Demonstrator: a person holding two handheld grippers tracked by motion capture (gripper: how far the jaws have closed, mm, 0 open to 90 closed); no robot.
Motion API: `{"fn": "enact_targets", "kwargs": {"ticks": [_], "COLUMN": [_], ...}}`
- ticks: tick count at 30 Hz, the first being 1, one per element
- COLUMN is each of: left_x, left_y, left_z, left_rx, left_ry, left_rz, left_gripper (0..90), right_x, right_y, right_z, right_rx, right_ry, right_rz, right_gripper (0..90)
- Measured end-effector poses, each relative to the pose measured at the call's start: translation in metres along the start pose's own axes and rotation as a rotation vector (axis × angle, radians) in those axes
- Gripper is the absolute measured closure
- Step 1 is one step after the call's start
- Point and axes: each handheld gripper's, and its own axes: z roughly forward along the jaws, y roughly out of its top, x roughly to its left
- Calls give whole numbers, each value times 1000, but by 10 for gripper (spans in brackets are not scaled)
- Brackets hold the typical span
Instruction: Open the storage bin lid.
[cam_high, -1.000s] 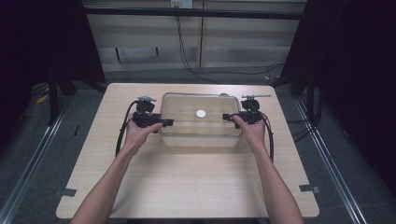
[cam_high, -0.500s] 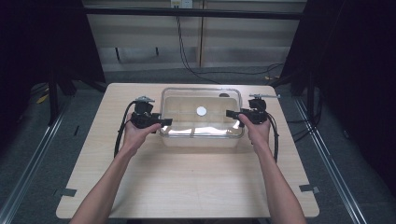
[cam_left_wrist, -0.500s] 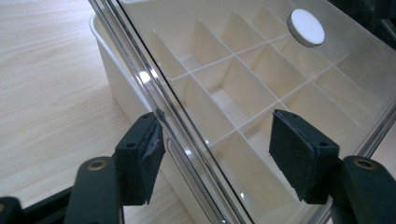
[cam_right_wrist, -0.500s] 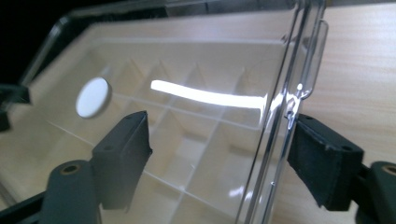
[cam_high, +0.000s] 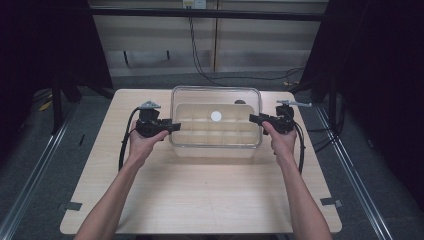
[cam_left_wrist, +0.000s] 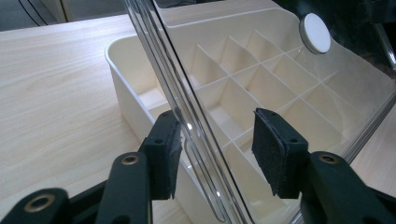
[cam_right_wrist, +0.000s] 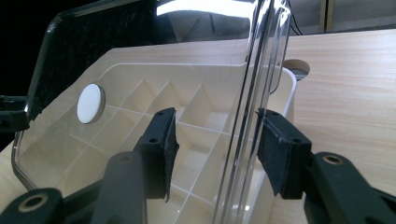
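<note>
Clear lid (cam_high: 216, 117): sits over the divided cream box (cam_high: 215, 145), near the table's (cam_high: 200, 200) far edge and midway across it. In both gripper views the lid stands tilted off the box rim, so I judge the lift has begun but the lid is not yet clear of the box. A white round disc (cam_high: 216, 116) sits on the lid's middle.

Left gripper (cam_high: 167, 126): at the lid's left edge. Its jaws have just been closing, with the lid rim between them. In the left gripper view one pad (cam_left_wrist: 163, 158) lies close against the rim; the other pad (cam_left_wrist: 271, 154) stands off it, with a gap. Straddling, not yet clamped.

Right gripper (cam_high: 256, 119): at the lid's right edge, jaws likewise just closing around the rim. In the right gripper view the rim runs near one pad (cam_right_wrist: 280, 154); the other pad (cam_right_wrist: 161, 149) is apart from it. Contact uncertain; I read it as not yet gripping.

Left to do, by my judgement: finish the pinch on both sides, raise the lid free, set it aside.

Hard to make out:
- whether any compartment holds anything; those visible look bare
- a small dark round shape (cam_high: 240, 102) beyond the box
- reflections mask the lid's far edge.
</note>
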Motion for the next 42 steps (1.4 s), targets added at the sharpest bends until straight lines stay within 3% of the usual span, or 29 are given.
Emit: {"fn": "enact_targets", "kwargs": {"ticks": [1,6,17,25,31,35,42], "left_x": [0,-3,-3,-4,-5,-5,-8], "left_y": [0,1,-3,-3,-3,-2,-2], "left_z": [-1,-6,-12,-19,-22,-27,-30], "left_rx": [-1,-8,-59,-66,-69,-72,-69], "left_ry": [0,11,-11,-20,-20,-46,-32], "left_rz": [1,8,0,-5,12,21,42], "left_gripper": [541,574,631,671,688,708,719], "right_x": [0,-1,5,7,8,11,12], "right_y": [1,2,5,5,4,3,2], "right_z": [-1,-6,-16,-21,-26,-30,-34], "right_rx": [0,-10,-24,-29,-43,-59,-74], "right_ry": [-15,2,1,3,18,16,22], "right_rz": [1,-4,-18,-35,-30,-29,-28], "right_gripper": [570,605,636,647,665,671,683]}}
